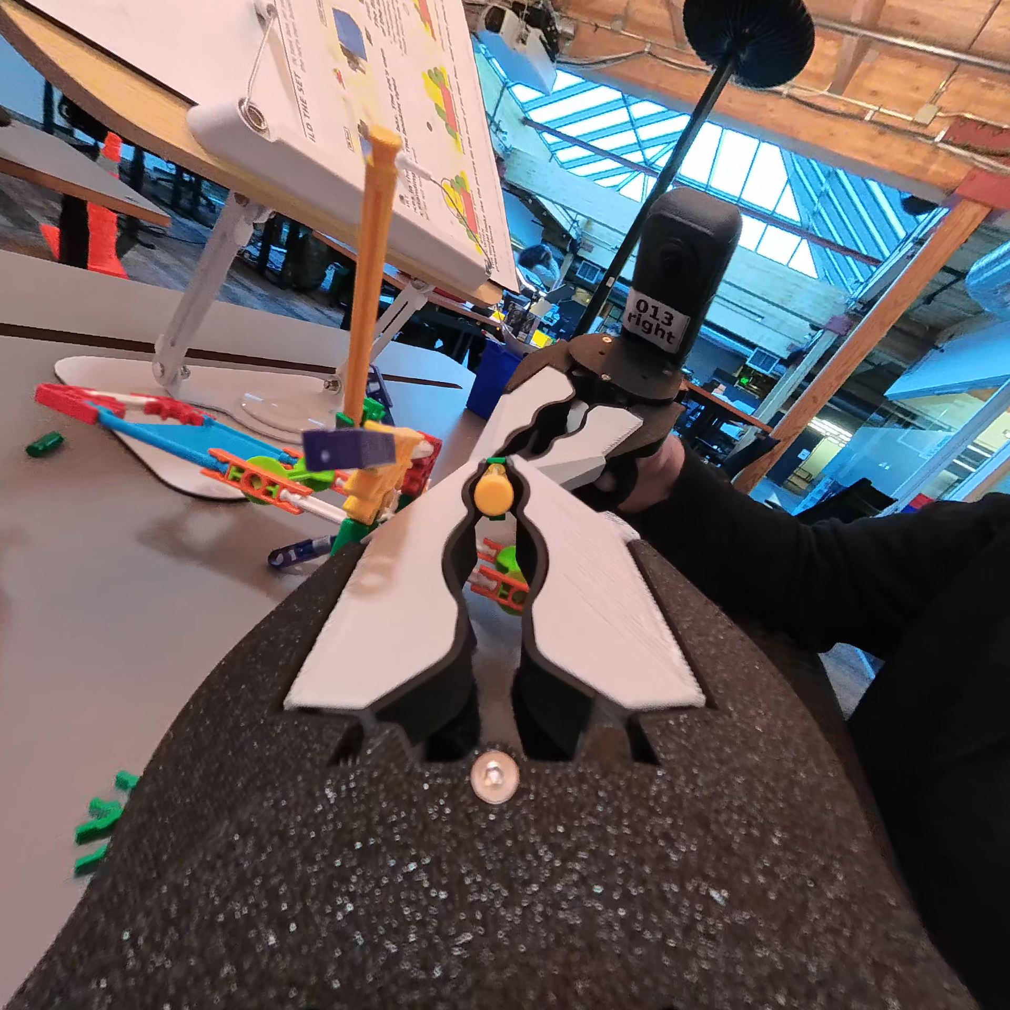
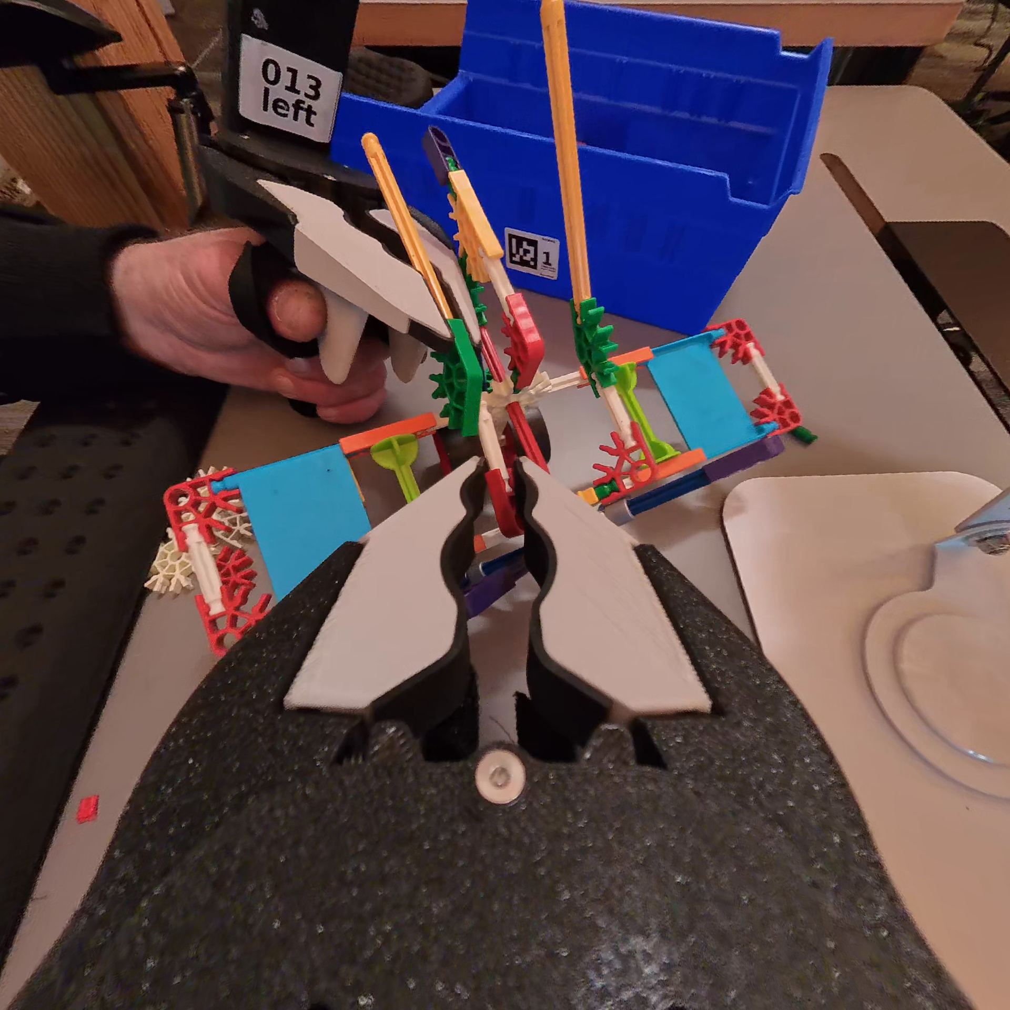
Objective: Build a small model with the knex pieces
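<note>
Yellow rod, seen end-on, is clenched in the left tool, its long axis slanting up from a green connector. A red piece of the toy model on the table is pinched by the right tool, directly below.

The left gripper, with white fingers edged in black, is closed around the round end of a yellow plastic rod, seen end-on between its tips. The right gripper, held by a hand in a black sleeve, reaches in from the right, its fingertips just beside the left ones. Left of them a multicoloured plastic rod-and-connector model rests on the grey table, with a tall orange rod rising from it. Behind stands a white stand holding a printed instruction sheet. Small green pieces lie at the lower left.
</note>
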Motion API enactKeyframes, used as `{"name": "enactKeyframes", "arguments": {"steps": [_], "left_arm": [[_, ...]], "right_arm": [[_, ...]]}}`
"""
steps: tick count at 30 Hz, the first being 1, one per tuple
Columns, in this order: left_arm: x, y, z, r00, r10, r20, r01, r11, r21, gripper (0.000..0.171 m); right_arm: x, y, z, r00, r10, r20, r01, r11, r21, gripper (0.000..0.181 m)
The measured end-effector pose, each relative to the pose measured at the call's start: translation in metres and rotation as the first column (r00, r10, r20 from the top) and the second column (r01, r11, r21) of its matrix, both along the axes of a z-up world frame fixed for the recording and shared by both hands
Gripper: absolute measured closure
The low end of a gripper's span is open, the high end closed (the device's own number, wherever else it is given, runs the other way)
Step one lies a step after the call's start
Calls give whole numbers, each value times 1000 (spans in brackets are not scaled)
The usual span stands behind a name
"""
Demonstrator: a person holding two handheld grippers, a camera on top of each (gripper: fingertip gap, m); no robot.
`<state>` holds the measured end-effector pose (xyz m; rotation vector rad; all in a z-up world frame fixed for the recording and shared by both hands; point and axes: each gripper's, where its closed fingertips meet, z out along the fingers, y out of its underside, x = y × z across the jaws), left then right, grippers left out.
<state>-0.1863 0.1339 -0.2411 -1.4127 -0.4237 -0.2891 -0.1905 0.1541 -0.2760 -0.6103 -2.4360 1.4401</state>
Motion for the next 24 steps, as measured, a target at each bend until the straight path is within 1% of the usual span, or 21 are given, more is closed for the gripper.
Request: {"name": "enactKeyframes", "arguments": {"steps": [4, 14, 21, 24], "left_arm": [[1, -1, 3, 1000, 2, -21, -2, 1000, 14, 166], [3, -2, 6, 999, -13, -39, 15, 999, 32, 166], [3, -3, 7, 999, -17, -47, 18, 999, 31, 166], [2, -4, 7, 999, -11, -46, 13, 999, 36, 166]], "right_arm": [[2, -1, 0, 999, 15, 34, -14, 1000, -28, 172], [7, -1, 6, 985, 66, 157, -39, 985, -168, 171], [10, -2, 4, 978, 88, 190, -52, 981, -189, 171], [10, -3, 2, 980, 85, 179, -54, 984, -172, 171]]}}
